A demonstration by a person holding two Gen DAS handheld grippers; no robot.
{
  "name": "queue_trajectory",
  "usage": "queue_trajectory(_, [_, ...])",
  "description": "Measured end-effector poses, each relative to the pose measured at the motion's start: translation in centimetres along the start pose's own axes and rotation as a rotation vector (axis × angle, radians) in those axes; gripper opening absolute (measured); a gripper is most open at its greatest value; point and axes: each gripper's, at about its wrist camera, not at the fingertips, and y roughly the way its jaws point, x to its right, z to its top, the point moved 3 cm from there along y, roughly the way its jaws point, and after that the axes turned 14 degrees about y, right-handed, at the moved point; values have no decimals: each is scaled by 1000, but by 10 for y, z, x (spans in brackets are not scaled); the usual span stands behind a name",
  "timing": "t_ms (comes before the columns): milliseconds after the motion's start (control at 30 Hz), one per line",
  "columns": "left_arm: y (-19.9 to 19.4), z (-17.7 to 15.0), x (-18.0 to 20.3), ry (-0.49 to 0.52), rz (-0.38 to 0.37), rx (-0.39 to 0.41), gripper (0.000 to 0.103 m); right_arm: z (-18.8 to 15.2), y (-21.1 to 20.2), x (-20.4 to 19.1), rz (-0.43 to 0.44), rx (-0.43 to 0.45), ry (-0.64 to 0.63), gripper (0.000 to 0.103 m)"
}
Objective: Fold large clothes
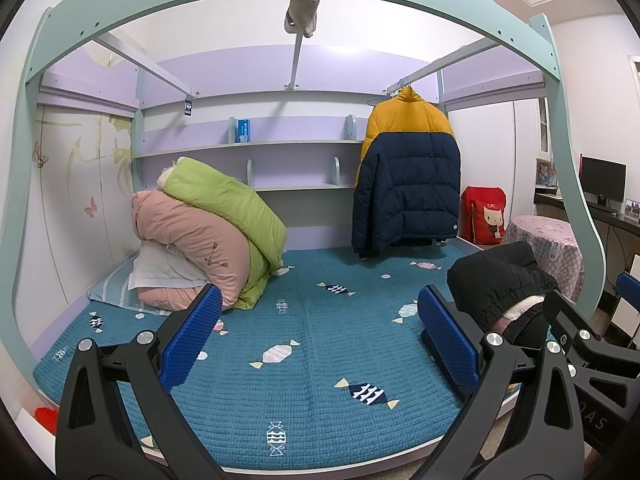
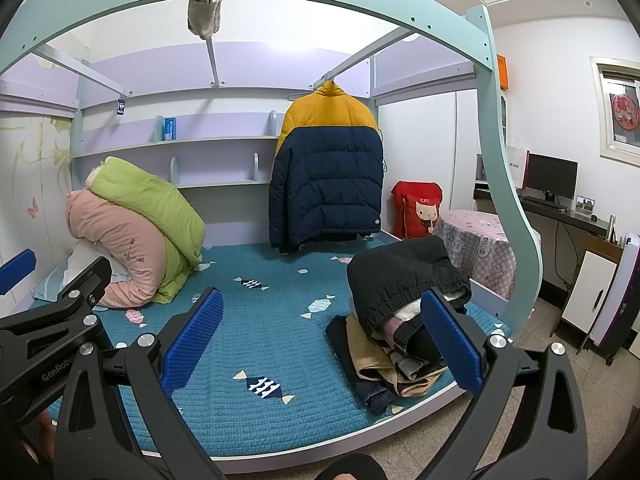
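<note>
A stack of folded clothes (image 2: 400, 312) lies at the right front of the blue quilted bed (image 2: 260, 320), with black fleece-lined trousers (image 2: 404, 276) on top. In the left wrist view the stack (image 1: 500, 280) shows at the right. A yellow and navy puffer jacket (image 2: 328, 168) hangs on a rail at the back; it also shows in the left wrist view (image 1: 408, 172). My left gripper (image 1: 316, 340) is open and empty above the bed's front. My right gripper (image 2: 320, 344) is open and empty, its right finger (image 2: 452, 340) in front of the stack.
Rolled pink and green duvets (image 1: 208, 236) and a pillow are piled at the back left. A red cat cushion (image 2: 420, 208) stands at the back right. A table with a checked cloth (image 2: 480, 248), a desk with a monitor (image 2: 552, 180) and the teal bed frame (image 2: 512, 184) are to the right.
</note>
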Motion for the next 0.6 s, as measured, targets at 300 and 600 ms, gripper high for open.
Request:
queue_trajectory(300, [0, 1, 0, 2, -1, 0, 98, 0, 0, 0, -1, -1, 1, 96])
queue_trajectory(600, [1, -2, 2, 7, -2, -2, 98, 0, 2, 0, -3, -4, 2, 96])
